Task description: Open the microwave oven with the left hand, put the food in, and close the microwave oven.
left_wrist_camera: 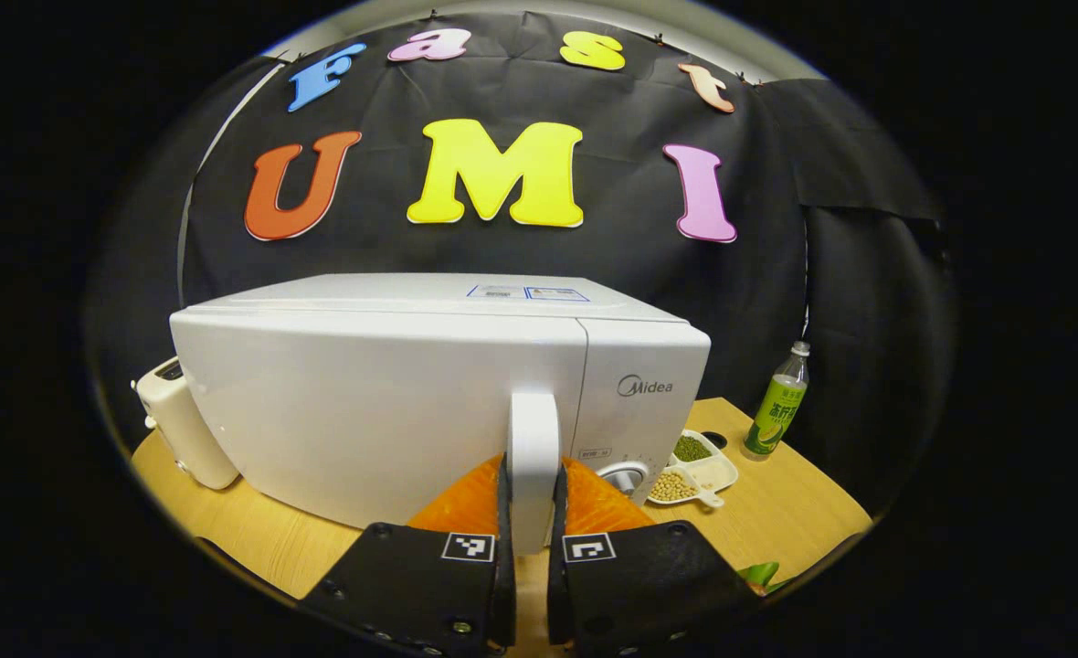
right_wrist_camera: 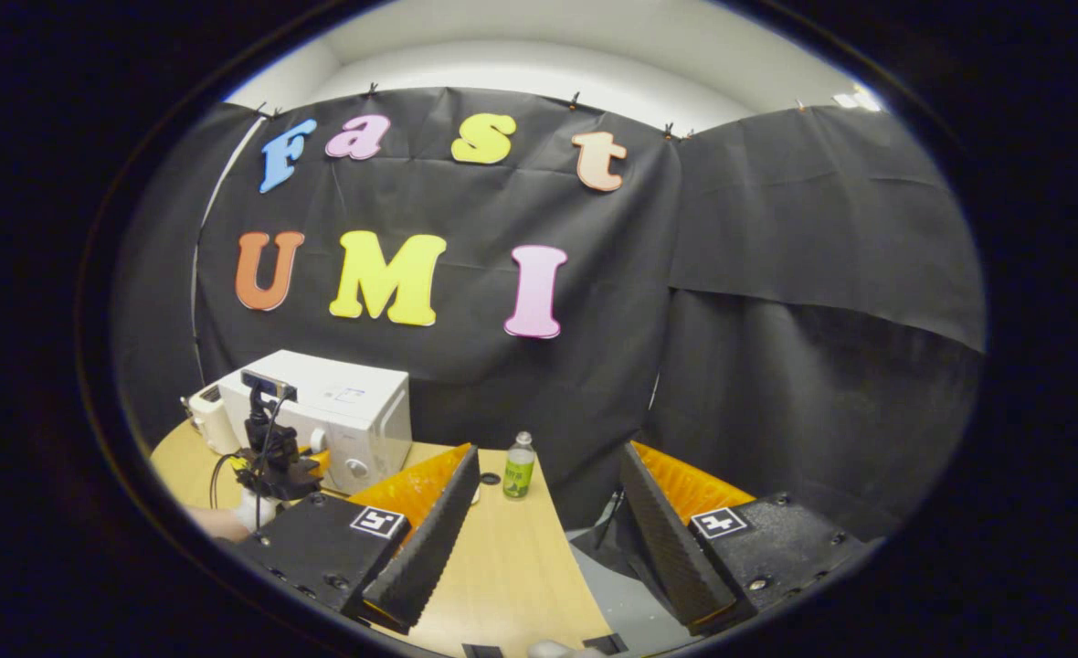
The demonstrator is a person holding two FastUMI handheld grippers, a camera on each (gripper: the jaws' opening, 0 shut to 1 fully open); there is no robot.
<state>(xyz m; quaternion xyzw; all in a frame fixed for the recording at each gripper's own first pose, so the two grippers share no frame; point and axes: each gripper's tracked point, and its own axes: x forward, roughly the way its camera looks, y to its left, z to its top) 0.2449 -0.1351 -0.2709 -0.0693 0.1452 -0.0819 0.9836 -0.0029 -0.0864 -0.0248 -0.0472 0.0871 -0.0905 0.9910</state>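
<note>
Microwave [left_wrist_camera: 393,402] flanked by toaster [left_wrist_camera: 183,429], divided dish [left_wrist_camera: 699,471] and bottle [left_wrist_camera: 779,402].

microwave oven [left_wrist_camera: 384,402]: smooth white casing, plastic-looking, with a soft sheen
door handle [left_wrist_camera: 533,457]: smooth white plastic, slightly glossy
worktop [left_wrist_camera: 804,512]: light wood-grain surface, matt
bottle [left_wrist_camera: 776,402]: clear plastic with a glossy label
divided dish [left_wrist_camera: 711,475]: smooth white, glossy
booth wall [right_wrist_camera: 776,302]: matt black cloth, creased
right gripper [right_wrist_camera: 548,539]: finger pads [right_wrist_camera: 429,539] ribbed and matt
</note>
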